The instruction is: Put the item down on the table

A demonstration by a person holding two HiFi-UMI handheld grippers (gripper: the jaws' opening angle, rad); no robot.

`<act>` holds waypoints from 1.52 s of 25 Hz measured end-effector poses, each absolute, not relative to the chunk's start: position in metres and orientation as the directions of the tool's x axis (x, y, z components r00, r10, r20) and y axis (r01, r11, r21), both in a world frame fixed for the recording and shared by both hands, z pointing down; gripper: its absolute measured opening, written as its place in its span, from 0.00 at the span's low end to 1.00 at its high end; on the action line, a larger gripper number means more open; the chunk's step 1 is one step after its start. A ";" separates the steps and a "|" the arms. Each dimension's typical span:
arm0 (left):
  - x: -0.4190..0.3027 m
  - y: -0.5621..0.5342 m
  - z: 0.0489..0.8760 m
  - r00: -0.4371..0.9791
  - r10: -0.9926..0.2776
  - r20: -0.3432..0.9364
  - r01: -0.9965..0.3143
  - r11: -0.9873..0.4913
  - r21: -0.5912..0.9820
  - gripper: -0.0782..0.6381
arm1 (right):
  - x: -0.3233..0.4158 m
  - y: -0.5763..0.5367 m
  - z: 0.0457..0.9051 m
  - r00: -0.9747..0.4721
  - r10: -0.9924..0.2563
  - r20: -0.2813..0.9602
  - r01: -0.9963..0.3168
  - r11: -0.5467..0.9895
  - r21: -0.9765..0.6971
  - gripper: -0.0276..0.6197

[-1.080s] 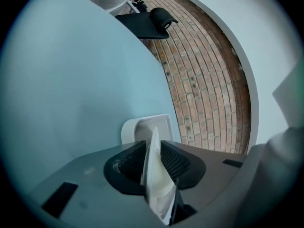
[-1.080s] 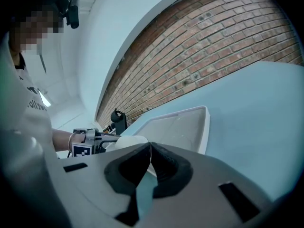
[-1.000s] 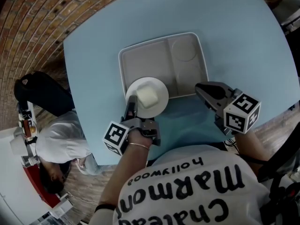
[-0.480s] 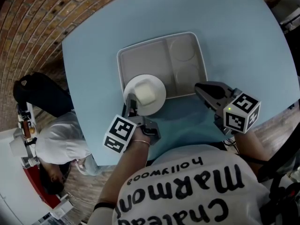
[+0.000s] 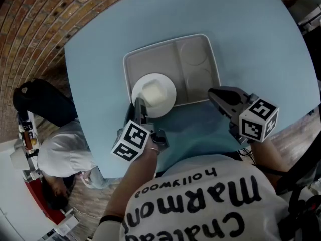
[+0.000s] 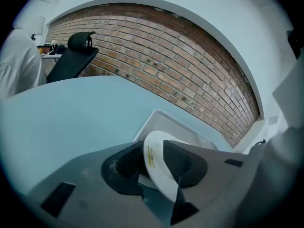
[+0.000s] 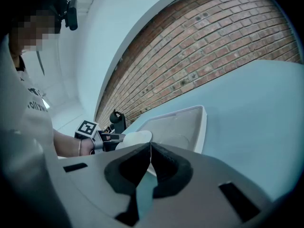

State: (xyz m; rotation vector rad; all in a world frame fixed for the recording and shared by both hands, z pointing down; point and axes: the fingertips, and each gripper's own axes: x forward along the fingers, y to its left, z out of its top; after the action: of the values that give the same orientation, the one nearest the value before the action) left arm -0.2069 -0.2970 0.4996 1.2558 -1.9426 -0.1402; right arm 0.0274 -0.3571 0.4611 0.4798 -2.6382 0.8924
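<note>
A white round plate (image 5: 170,87) carries a pale block (image 5: 153,94) and sits over the left compartment of a grey tray (image 5: 198,82) on the light blue table (image 5: 100,54). My left gripper (image 5: 138,107) is shut on the plate's near rim. In the left gripper view the plate (image 6: 160,180) stands edge-on between the jaws of the left gripper (image 6: 153,161), with the tray (image 6: 166,122) behind. My right gripper (image 5: 214,93) hovers just off the tray's near right edge. Its jaws touch with nothing between them, as the right gripper (image 7: 150,155) shows in its own view.
A black office chair (image 5: 42,102) and a person in white (image 5: 62,152) are beyond the table's left edge, over brick-patterned ground. The tray's right compartments (image 5: 196,54) hold nothing. The table's near edge runs just behind both grippers.
My left gripper has carried the plate a little farther over the tray and slightly left. The right gripper has stayed where it was.
</note>
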 end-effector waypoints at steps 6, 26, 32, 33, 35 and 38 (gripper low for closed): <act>-0.205 -0.303 0.501 -0.169 -0.806 0.567 -0.761 0.472 0.444 0.26 | 0.027 -0.358 0.461 -0.894 -0.211 0.396 -0.407 0.752 -0.519 0.06; -0.220 -0.292 0.487 -0.153 -0.813 0.562 -0.904 0.345 0.253 0.26 | 0.026 -0.356 0.458 -0.880 -0.213 0.425 -0.425 0.754 -0.501 0.06; -0.226 -0.277 0.450 -0.047 -0.887 0.459 -0.878 0.256 0.405 0.25 | 0.010 -0.344 0.421 -0.903 -0.288 0.319 -0.415 0.781 -0.467 0.06; -0.220 -0.277 0.435 0.024 -0.919 0.393 -0.872 0.173 0.457 0.20 | 0.004 -0.342 0.410 -0.910 -0.312 0.275 -0.409 0.790 -0.457 0.06; -0.202 -0.273 0.403 0.181 -0.951 0.252 -0.856 -0.026 0.517 0.15 | -0.007 -0.337 0.391 -0.912 -0.348 0.215 -0.409 0.808 -0.424 0.06; -0.185 -0.253 0.369 0.352 -0.923 0.157 -0.836 -0.234 0.497 0.13 | -0.020 -0.326 0.376 -0.888 -0.409 0.211 -0.459 0.818 -0.346 0.06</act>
State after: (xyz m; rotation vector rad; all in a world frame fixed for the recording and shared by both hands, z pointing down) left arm -0.1852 -0.2532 0.3691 2.1184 -1.5270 -0.2297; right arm -0.0197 -0.3262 0.3757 0.6887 -2.8732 0.5957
